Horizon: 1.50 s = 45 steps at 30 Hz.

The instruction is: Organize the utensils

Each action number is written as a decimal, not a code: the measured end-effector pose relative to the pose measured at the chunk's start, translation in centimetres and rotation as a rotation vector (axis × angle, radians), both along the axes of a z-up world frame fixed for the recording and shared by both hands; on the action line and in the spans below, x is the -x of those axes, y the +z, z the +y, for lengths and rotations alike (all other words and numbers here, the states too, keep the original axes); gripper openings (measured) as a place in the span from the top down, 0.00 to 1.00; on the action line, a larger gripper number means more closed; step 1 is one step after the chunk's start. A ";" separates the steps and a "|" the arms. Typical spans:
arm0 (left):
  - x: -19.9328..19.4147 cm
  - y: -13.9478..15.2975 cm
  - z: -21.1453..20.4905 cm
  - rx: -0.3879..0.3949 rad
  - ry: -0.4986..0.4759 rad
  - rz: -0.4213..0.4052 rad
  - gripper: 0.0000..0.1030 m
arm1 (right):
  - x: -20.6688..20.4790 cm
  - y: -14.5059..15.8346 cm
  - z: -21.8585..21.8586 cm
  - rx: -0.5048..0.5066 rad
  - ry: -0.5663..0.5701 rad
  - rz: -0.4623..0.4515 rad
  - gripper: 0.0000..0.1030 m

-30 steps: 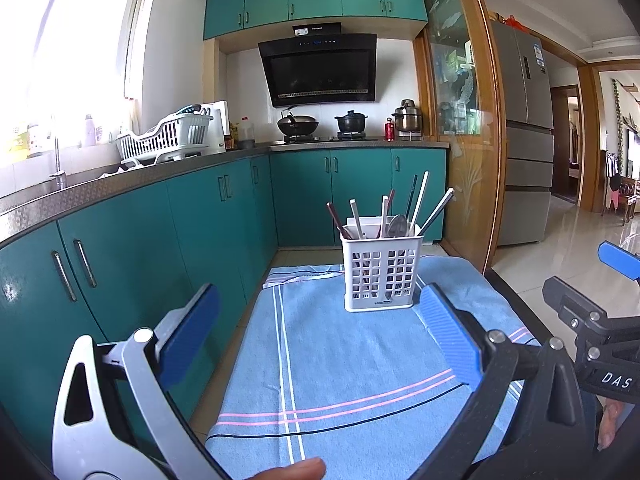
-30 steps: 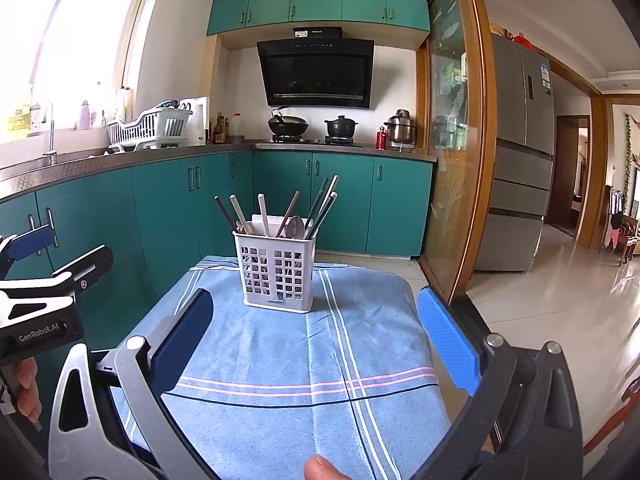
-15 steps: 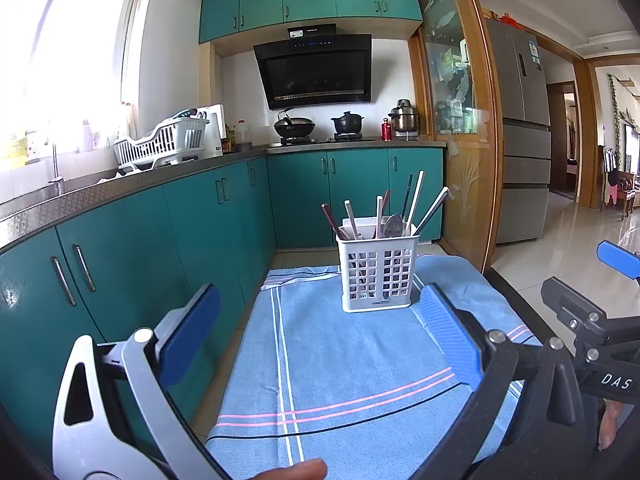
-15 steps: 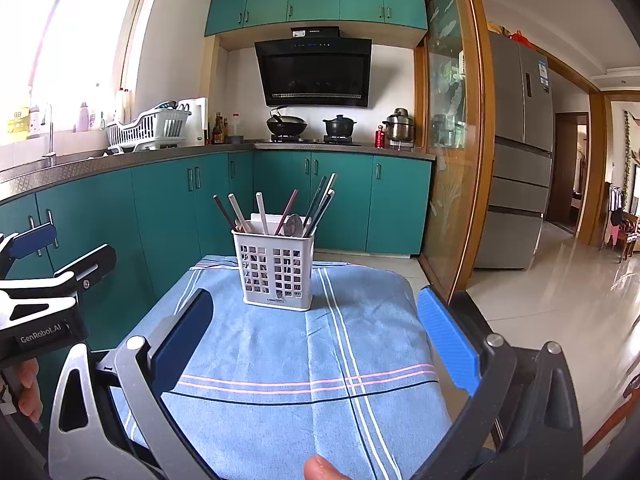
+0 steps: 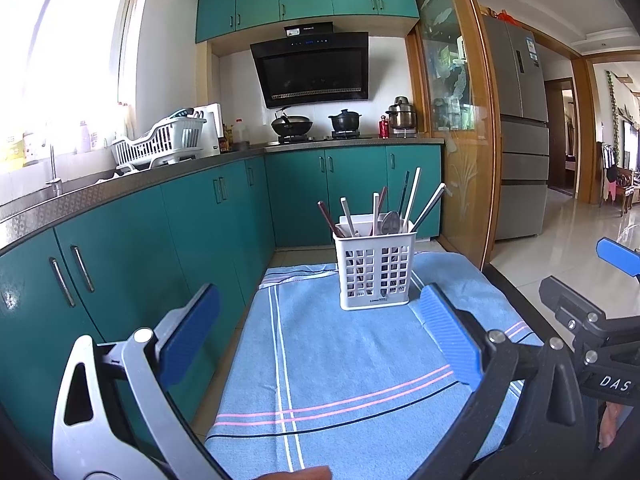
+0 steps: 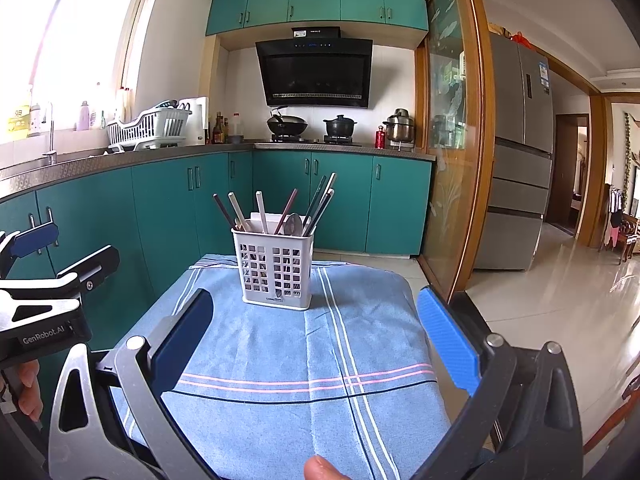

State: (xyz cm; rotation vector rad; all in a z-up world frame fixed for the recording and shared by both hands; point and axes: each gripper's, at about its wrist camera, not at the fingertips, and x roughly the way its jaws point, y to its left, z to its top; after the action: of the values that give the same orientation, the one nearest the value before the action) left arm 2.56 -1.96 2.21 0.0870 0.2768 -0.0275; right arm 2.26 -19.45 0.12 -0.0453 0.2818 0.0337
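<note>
A white slotted utensil holder (image 5: 376,270) (image 6: 276,268) stands upright on a blue striped cloth (image 5: 344,360) (image 6: 296,356) at the far end of a small table. Several chopsticks (image 5: 412,196) (image 6: 320,200) and a metal spoon (image 5: 390,222) (image 6: 293,224) lean inside it. My left gripper (image 5: 320,332) is open and empty, held back from the holder over the cloth's near half. The right gripper (image 6: 316,332) is also open and empty, at a similar distance. Each gripper shows at the edge of the other's view.
Teal cabinets (image 5: 120,248) and a steel counter with a dish rack (image 5: 160,142) run along the left. A stove with pots (image 6: 312,126) is at the back. A glass sliding door (image 6: 452,160) and tiled floor (image 6: 560,292) lie right of the table.
Both grippers drifted slightly, so the holder sits a little lower and nearer the middle of each view. Nothing on the cloth moved; both stay open.
</note>
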 end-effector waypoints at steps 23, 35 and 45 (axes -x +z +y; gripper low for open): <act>-0.6 -0.2 0.2 -0.006 -0.017 0.007 0.04 | -0.6 -0.3 0.1 0.003 0.001 0.017 0.03; -0.8 -0.4 0.2 0.002 -0.037 0.018 0.04 | -0.4 -0.8 0.0 0.005 0.002 0.025 0.03; -0.9 -0.6 0.2 0.003 -0.030 0.010 0.04 | -0.5 -0.9 -0.1 0.007 0.004 0.030 0.03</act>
State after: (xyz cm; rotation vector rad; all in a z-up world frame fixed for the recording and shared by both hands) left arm 3.43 -1.75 1.57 0.0882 0.2859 -0.0582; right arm 2.77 -19.52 -0.79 -0.0522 0.3120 0.0371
